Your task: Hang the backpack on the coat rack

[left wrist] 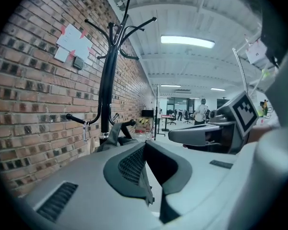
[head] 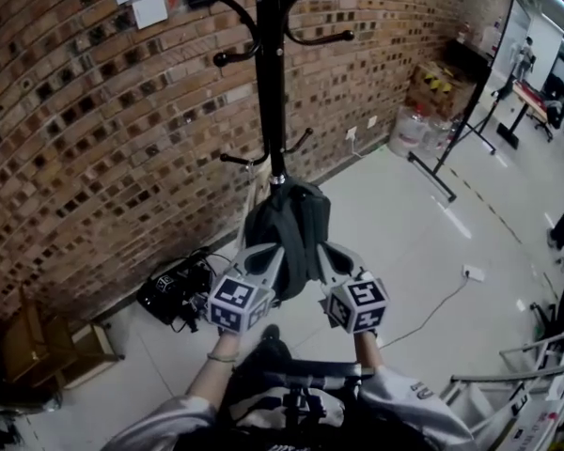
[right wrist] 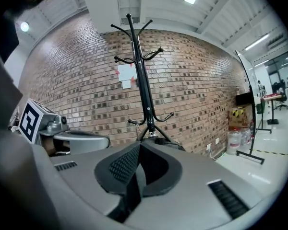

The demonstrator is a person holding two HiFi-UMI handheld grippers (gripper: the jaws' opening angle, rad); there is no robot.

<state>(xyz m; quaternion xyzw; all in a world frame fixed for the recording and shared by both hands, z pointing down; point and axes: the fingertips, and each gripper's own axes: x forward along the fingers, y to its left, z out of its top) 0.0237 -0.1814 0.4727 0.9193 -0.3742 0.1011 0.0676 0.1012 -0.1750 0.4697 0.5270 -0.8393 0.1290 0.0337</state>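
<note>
Your left gripper point(head: 267, 252) and right gripper point(head: 325, 250) are sitting closest, side by side, with their tips pointing at the pack point(head: 287, 216). You are keeping both of them squeezed tight. In the left gripper view the pads point(left wrist: 134, 164) are pressing flat together with nothing between them. The right gripper view is showing the same thing, so you are not carrying anything.

The pack is hanging low on the rack point(head: 271, 83), right against the pole and just under the small bottom hooks point(head: 233, 159). Its straps point(right wrist: 159, 137) are running up to the pole, and that looks like what is keeping it off the floor point(head: 404, 242). I cannot tell which hook is taking the weight.

The pack is sitting just past your tips, one gripper at each side of it. That fits hands that are done with it, not hands that are lifting it.

The job is looking finished to me. The pack is staying up by itself, so you are not needing to grab it. Watch that it is not slipping off.
</note>
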